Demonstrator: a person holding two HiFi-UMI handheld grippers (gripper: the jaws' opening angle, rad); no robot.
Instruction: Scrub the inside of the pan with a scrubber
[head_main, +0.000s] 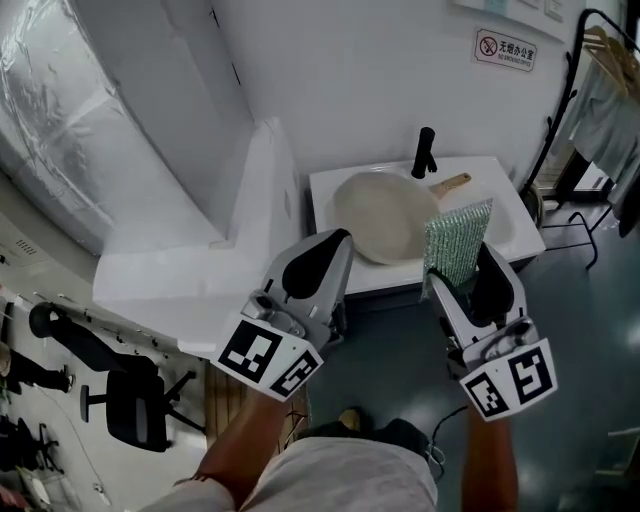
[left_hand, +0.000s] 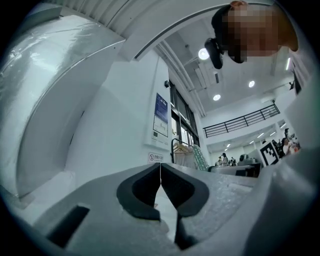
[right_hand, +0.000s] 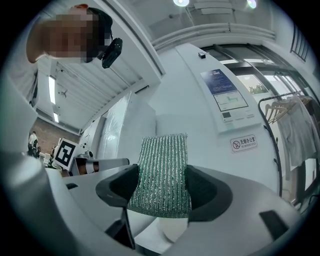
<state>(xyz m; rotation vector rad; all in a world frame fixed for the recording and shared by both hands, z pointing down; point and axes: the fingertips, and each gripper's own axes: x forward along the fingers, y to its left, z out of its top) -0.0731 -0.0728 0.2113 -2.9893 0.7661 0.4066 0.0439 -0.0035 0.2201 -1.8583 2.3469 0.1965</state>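
Note:
A cream pan (head_main: 385, 215) with a wooden handle (head_main: 452, 184) lies in the white sink (head_main: 500, 185) at the far wall. My right gripper (head_main: 459, 277) is shut on a green-silver scrubber (head_main: 457, 240), which stands up between its jaws, held in the air well short of the sink. In the right gripper view the scrubber (right_hand: 162, 172) fills the gap between the pads. My left gripper (head_main: 335, 240) is raised beside it, shut and with nothing in it; its pads meet in the left gripper view (left_hand: 160, 172).
A black tap (head_main: 425, 152) stands at the back of the sink. A white foam-covered block (head_main: 200, 270) lies left of the sink. A coat rack (head_main: 585, 120) with clothes stands at the right. An office chair (head_main: 130, 400) is at the lower left.

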